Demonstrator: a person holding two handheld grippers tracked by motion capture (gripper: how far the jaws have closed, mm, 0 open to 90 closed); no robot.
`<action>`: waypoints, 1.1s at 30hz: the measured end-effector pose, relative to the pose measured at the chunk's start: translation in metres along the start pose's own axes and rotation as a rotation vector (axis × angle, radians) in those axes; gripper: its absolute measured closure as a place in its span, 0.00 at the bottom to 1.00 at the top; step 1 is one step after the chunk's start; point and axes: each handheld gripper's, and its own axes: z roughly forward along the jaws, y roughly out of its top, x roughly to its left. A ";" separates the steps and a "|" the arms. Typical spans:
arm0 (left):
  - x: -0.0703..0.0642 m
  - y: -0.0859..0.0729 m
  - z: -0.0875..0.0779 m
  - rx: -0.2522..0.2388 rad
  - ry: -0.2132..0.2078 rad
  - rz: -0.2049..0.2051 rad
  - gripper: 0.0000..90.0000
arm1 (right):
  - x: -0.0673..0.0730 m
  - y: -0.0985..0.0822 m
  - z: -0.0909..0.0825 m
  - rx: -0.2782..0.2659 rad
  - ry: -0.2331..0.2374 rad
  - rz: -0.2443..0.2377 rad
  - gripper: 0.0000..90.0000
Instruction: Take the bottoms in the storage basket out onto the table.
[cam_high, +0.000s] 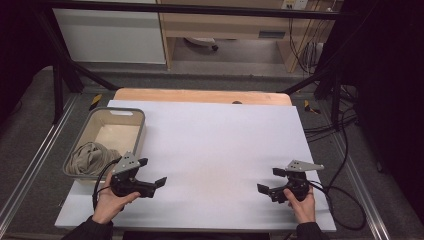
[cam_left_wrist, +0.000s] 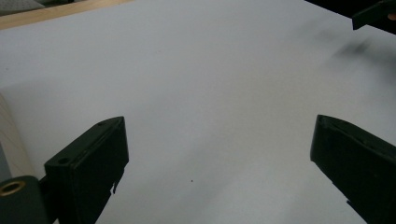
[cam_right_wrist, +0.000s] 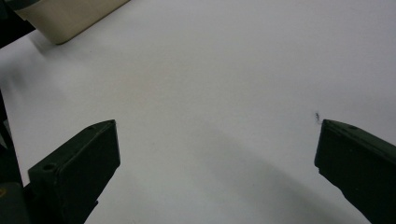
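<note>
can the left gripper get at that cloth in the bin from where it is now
Probably yes: the left gripper is open and empty beside the bin, whose top is open, and the crumpled cloth lies at its near end with nothing over it.

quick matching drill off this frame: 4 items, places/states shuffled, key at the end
Items:
1. bin
2. cloth
3. left hand-held gripper
4. right hand-held gripper

Places or states:
A. open, over the table's near right part
B. bunched in the bin's near end
C. on the table's left edge, grey rim, pale inside
D. open, just right of the bin's near corner

Pairs: 1-C, 2-B, 3-D, 4-A

Both gripper views show jaws spread wide over the bare white table.
</note>
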 end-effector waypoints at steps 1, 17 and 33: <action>0.000 0.000 -0.001 -0.002 0.002 -0.001 0.05 | 0.000 0.000 0.000 0.001 -0.001 0.000 0.01; 0.006 0.004 -0.009 0.008 0.016 -0.005 0.05 | 0.000 0.000 0.000 0.003 0.002 -0.005 0.01; 0.011 0.005 -0.015 0.021 0.037 -0.010 0.05 | 0.000 0.000 0.001 0.005 0.000 -0.007 0.01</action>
